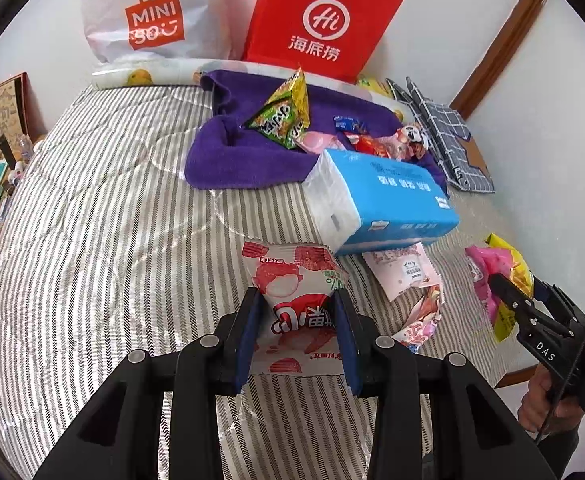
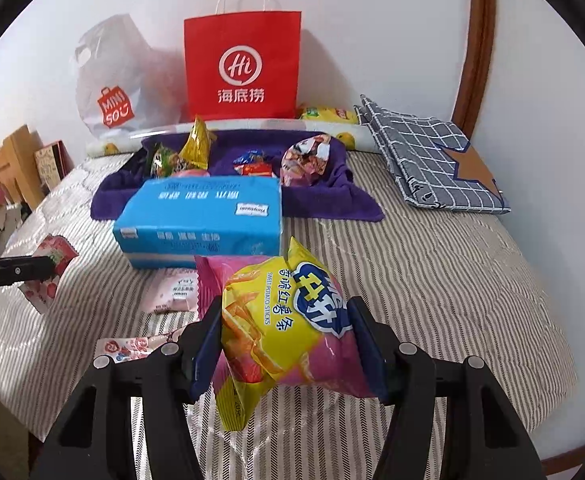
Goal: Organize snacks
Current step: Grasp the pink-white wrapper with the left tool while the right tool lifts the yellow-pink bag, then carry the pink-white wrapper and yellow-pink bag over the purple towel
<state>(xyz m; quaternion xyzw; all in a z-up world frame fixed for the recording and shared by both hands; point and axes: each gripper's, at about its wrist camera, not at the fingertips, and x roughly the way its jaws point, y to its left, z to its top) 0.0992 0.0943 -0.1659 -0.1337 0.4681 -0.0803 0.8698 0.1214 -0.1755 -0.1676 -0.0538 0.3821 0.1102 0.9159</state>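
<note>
The bed (image 2: 432, 264) carried a grey striped quilt and stood against a white wall (image 2: 372, 40). The left claw (image 1: 297, 300) pinched a red-and-white snack packet (image 1: 292, 280) above the quilt. The right claw (image 2: 288, 320) pinched a yellow-and-pink sweet potato stick bag (image 2: 284, 320). More snacks lay on a purple towel (image 2: 316, 200) behind a blue tissue pack (image 2: 200, 216).

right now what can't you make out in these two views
- Left wrist view: the lower part of the red and white packet sits behind the left gripper's fingers.
- Right wrist view: the blue tissue pack hides the near snacks on the purple towel.
- Right wrist view: the pink packet is mostly behind the yellow sweet potato sticks bag held by the right gripper.
- Both views: what is inside the red paper bag cannot be seen.
</note>
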